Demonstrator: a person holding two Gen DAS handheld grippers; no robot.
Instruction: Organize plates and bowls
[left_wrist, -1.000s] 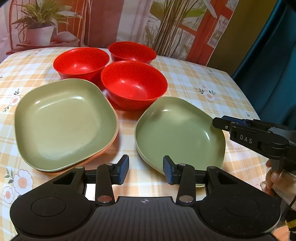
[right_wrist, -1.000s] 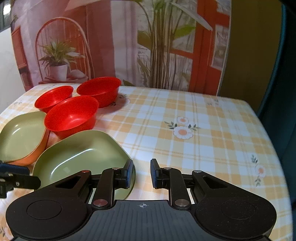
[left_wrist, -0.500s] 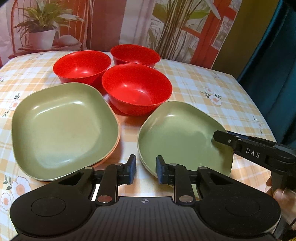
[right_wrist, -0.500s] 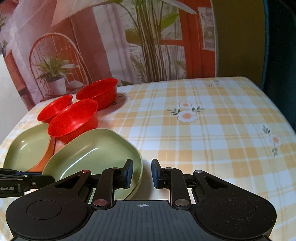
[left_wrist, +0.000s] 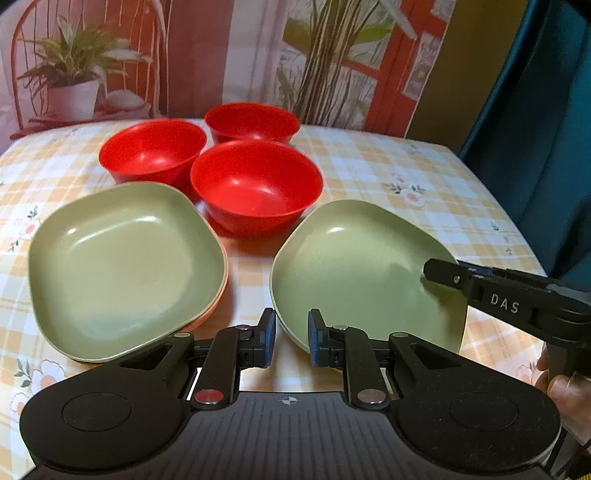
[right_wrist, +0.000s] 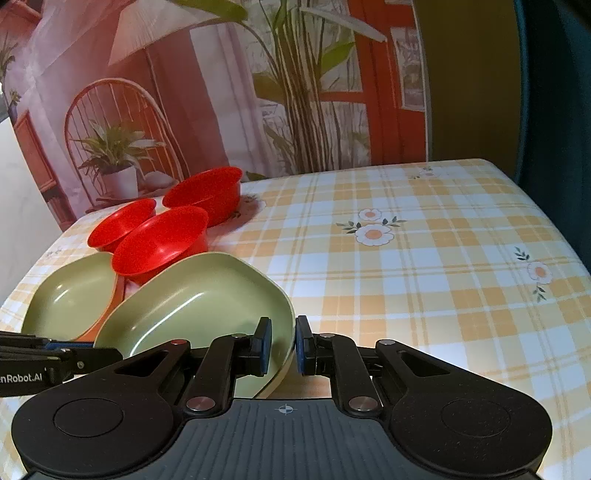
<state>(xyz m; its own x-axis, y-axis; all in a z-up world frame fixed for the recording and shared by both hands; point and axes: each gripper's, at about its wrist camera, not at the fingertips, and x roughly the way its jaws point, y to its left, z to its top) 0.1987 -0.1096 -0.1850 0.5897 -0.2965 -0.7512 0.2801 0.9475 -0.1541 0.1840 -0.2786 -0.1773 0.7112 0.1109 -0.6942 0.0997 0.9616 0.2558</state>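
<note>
"DAS" on right gripper (left_wrist: 443, 271); "enRobot.AI" on left gripper (right_wrist: 92, 356).

right gripper (right_wrist: 282, 345) pinches the rim of the near green plate (right_wrist: 192, 306), just closed

Black left gripper (left_wrist: 291, 341): blue-padded fingers (left_wrist: 266, 338), silver rivets; right gripper (right_wrist: 282, 345) lettered "DAS", perhaps "Robot.AI".

Three red bowls (left_wrist: 255, 184) stand far on the desk (right_wrist: 424, 266), covered by an orange, white and pale blue check cloth with daisies, and the two near plates (left_wrist: 125, 258) are green, the left one above an orange plate (left_wrist: 218, 302).
</note>
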